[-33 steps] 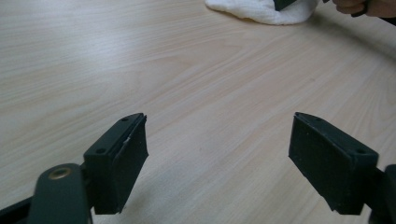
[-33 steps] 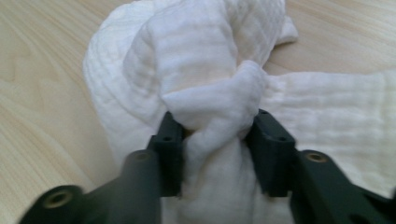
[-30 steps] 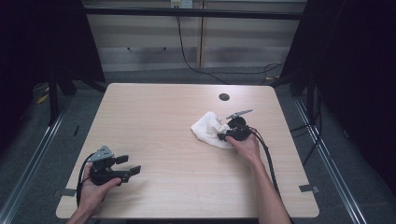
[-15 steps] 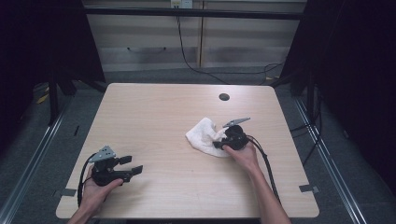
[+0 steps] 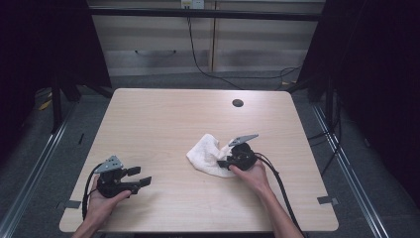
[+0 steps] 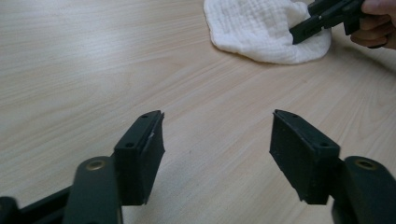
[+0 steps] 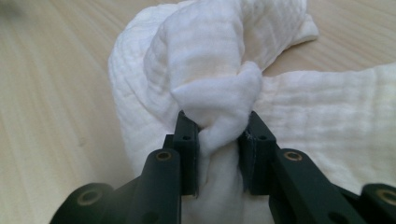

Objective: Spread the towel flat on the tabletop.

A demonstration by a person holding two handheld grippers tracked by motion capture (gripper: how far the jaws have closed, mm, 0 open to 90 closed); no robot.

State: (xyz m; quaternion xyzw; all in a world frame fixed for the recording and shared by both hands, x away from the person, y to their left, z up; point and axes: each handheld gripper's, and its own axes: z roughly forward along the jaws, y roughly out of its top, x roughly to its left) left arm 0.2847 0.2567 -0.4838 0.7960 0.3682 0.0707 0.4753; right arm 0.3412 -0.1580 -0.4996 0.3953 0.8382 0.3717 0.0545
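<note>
The right claw point(image 5: 224, 162) covers part of the cloth point(image 5: 205, 154); its far fold seems hidden.

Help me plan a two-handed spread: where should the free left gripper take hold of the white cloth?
Probably the loose rounded edge of the white cloth on the side away from the right gripper, which already pinches a bunched fold. The left gripper, jaws apart, faces that edge across bare table, so come in low from there.
</note>
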